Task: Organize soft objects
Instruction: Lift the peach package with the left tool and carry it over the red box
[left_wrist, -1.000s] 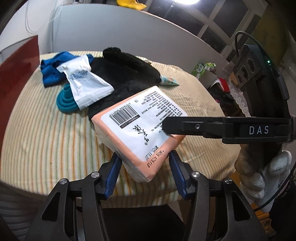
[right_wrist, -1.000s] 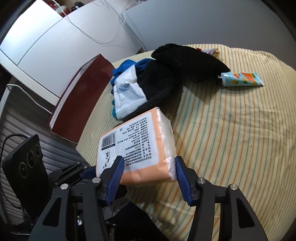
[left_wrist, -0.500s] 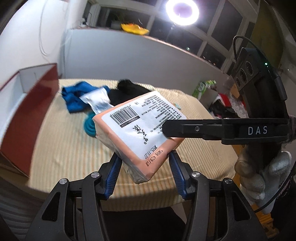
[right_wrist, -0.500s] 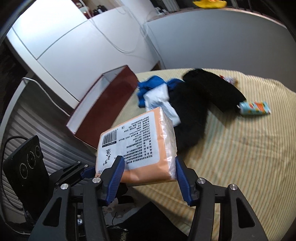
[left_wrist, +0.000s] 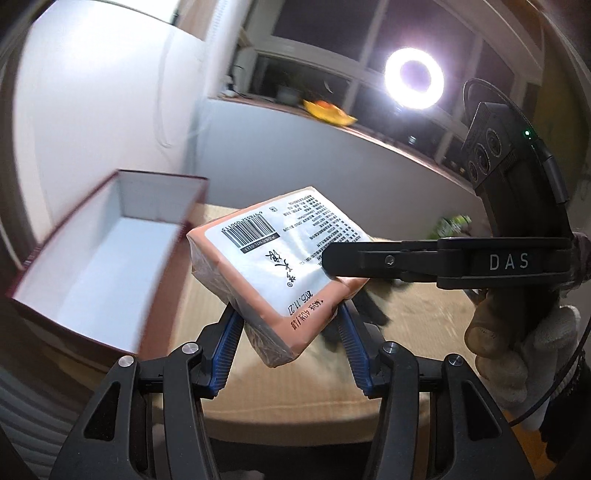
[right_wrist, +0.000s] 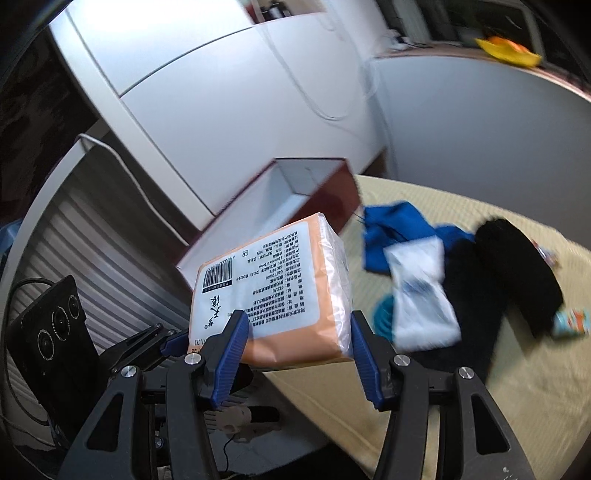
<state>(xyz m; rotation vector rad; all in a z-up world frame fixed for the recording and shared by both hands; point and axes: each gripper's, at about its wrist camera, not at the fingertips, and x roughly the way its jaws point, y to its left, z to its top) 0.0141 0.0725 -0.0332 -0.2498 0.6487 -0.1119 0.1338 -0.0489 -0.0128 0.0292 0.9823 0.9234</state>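
The left tool (left_wrist: 288, 325) and right tool (right_wrist: 295, 339) together clamp the orange tissue pack (left_wrist: 273, 266), held in the air above the tabletop (right_wrist: 480, 387) beside the open red box (left_wrist: 92, 258), so next it needs carrying over the box and releasing inside

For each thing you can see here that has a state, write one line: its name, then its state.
tissue pack: held in the air by both grippers
left gripper: shut on the pack
right gripper: shut on the pack
red box: open, looks empty
black garment: lying crumpled on the table
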